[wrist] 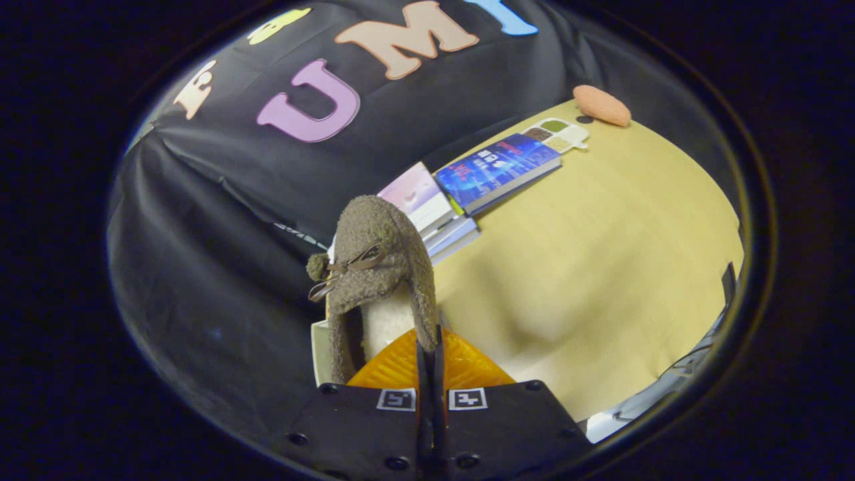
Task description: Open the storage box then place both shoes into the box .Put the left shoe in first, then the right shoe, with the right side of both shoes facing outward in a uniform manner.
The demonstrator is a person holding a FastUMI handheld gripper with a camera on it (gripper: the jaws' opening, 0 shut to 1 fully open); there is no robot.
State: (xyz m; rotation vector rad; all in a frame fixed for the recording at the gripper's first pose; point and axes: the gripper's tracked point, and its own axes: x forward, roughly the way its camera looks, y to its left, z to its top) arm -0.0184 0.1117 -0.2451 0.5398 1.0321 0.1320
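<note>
A brown fleece shoe (377, 260) with a small bow, a pom-pom and pale lining hangs toe-up just ahead of my fingers, lifted off the yellow table (601, 267). My gripper (428, 341) is shut on the shoe's opening rim, with both fingers pressed together on the fleece edge. The shoe's pale sole edge (320, 354) shows on the left, beside the fingers. The view is tilted, so the table slopes up to the right.
Beyond the shoe lies a stack of books (434, 214) with a blue book (497, 170) leaning on it. Farther back are a small compartment tray (558, 132) and a fuzzy orange-pink object (601, 105). A pale object's edge (628, 411) shows right of the fingers.
</note>
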